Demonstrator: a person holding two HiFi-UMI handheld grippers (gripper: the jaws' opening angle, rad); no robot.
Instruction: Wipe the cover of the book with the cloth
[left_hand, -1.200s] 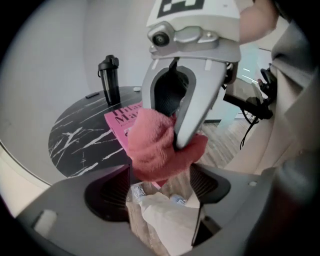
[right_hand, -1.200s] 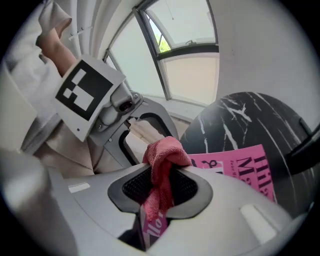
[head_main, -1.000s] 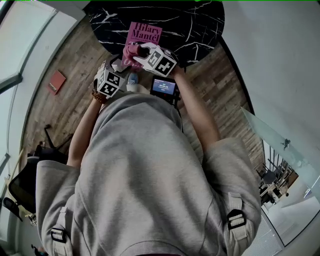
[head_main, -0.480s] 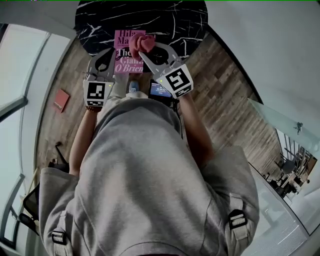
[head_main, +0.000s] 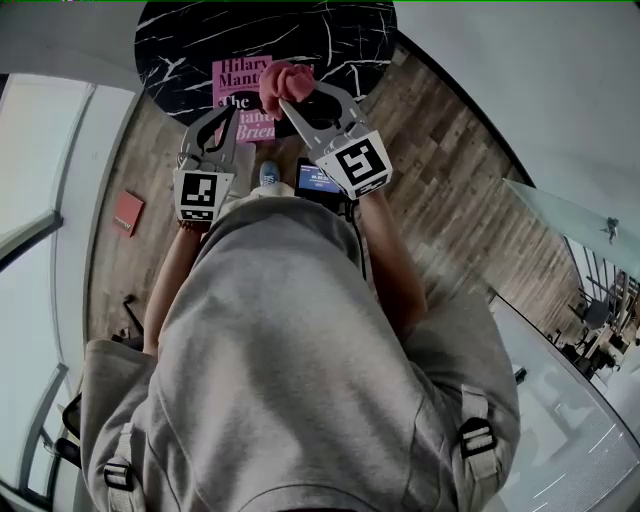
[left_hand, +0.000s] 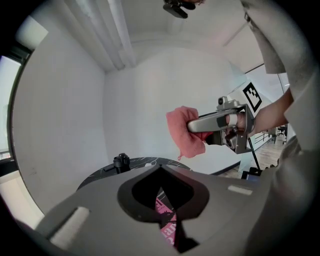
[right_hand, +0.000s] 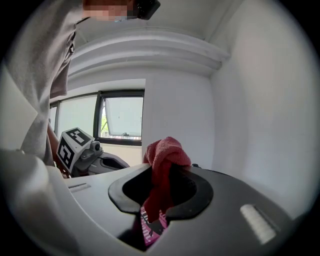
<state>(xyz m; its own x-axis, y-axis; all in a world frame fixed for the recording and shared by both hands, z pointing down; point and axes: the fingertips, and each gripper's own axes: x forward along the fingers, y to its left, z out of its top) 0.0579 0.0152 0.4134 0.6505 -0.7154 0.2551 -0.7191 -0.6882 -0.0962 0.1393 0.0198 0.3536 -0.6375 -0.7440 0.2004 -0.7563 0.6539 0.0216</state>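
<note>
Book, pink cover up, is laid flat on the black marbled tabletop, near the edge closest to the person. Cloth, pink and bunched, is gripped in the right claw and held in the air, clear of the cover; in the head view it is seen over the book's right edge. Left claw is closed on nothing and held beside the right one, also off the tabletop. A small lit screen is seen below the claws, above the wood floor.

Soft daylight, heavy fisheye edge distortion.
</note>
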